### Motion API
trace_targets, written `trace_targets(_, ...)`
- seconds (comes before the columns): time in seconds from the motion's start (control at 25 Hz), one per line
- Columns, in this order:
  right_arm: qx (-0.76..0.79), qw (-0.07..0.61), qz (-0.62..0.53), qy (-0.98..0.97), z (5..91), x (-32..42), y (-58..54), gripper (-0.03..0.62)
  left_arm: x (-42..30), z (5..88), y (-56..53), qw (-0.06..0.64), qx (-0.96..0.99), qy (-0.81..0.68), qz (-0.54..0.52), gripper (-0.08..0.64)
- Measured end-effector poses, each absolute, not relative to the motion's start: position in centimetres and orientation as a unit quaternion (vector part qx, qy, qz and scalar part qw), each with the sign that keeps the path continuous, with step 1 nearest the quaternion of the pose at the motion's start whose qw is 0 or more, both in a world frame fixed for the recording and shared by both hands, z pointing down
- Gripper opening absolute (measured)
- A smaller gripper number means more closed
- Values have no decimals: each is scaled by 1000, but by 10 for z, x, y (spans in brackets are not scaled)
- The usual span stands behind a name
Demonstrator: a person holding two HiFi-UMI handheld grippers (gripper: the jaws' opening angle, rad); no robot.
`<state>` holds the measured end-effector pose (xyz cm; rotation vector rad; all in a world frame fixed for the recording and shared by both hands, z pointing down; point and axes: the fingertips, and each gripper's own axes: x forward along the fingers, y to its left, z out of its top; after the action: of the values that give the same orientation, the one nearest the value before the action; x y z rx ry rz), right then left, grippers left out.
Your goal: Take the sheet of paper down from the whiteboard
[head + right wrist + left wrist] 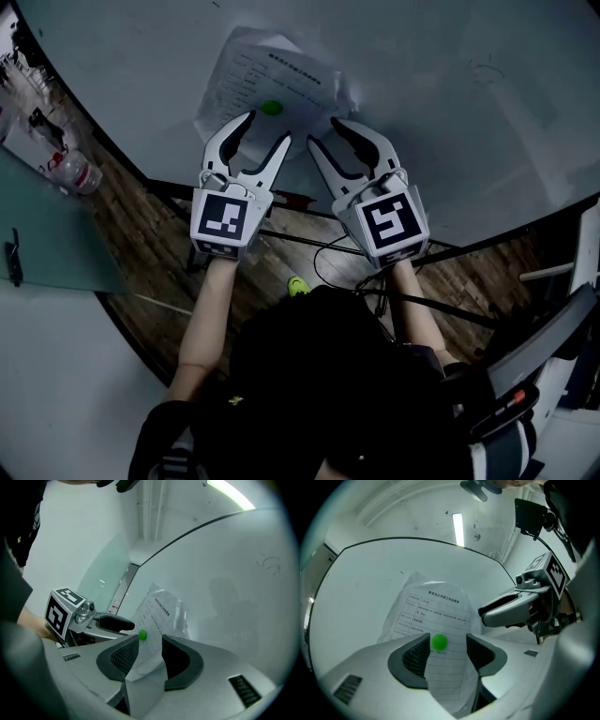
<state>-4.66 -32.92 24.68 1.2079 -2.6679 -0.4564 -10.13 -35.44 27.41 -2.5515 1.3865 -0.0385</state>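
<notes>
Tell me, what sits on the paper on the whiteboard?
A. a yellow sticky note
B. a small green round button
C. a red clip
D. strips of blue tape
B: a green button sits on the paper against the whiteboard; no clip, tape or note shows.

Black top (347, 394); left hand-held gripper (269, 127), right hand-held gripper (324, 131) white, black-padded, marker cubes (225, 217).

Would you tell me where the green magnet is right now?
In the head view, the magnet sits on the paper on the whiteboard, just above the open left gripper.
</notes>
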Motion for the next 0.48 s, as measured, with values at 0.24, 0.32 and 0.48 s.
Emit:
trace_targets(0.24,426,94,-155,-886,244,-31,-343,163,-99,276,-375,131,-859,493,-36,229)
trace_targets(0.32,432,90,-157,-884,239,-27,-343,166,-99,277,-378,135,-856,498,-38,229)
trace_targets(0.48,436,87,-163,-881,233,-24,-343,166,-100,277,-382,150,-846,508,-55,225)
